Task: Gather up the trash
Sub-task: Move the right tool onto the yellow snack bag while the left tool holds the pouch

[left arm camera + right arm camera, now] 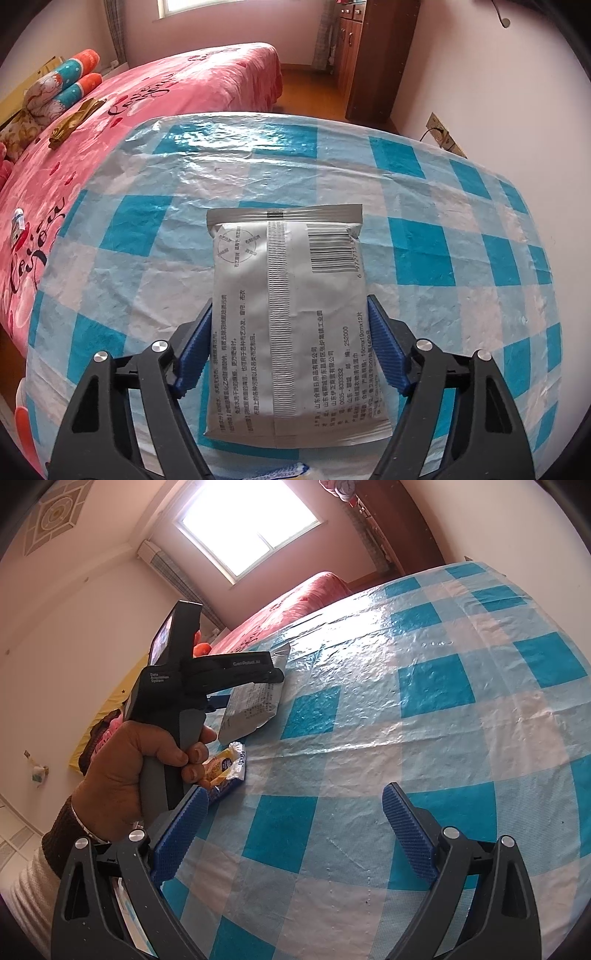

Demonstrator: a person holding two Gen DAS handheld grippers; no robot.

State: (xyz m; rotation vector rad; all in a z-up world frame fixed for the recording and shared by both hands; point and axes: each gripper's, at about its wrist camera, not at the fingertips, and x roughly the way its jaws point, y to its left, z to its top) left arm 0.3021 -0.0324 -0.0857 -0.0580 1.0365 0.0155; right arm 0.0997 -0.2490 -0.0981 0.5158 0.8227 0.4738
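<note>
A grey wipes packet [291,317] with a barcode and printed text sits between the blue pads of my left gripper [290,306], which is shut on its two long edges. The right wrist view shows the same packet [255,705] lifted a little above the blue-and-white checked tablecloth [424,709]. A yellow and blue snack wrapper [225,770] lies on the cloth below the left gripper [273,672]. My right gripper [295,797] is open and empty, hovering over the cloth to the right of the wrapper.
A bed with a pink patterned cover [147,96] stands left of the table, with pillows [70,81] and a gold wrapper [74,118] on it. A wooden wardrobe [369,48] stands at the back. A wall socket [443,134] sits behind the table.
</note>
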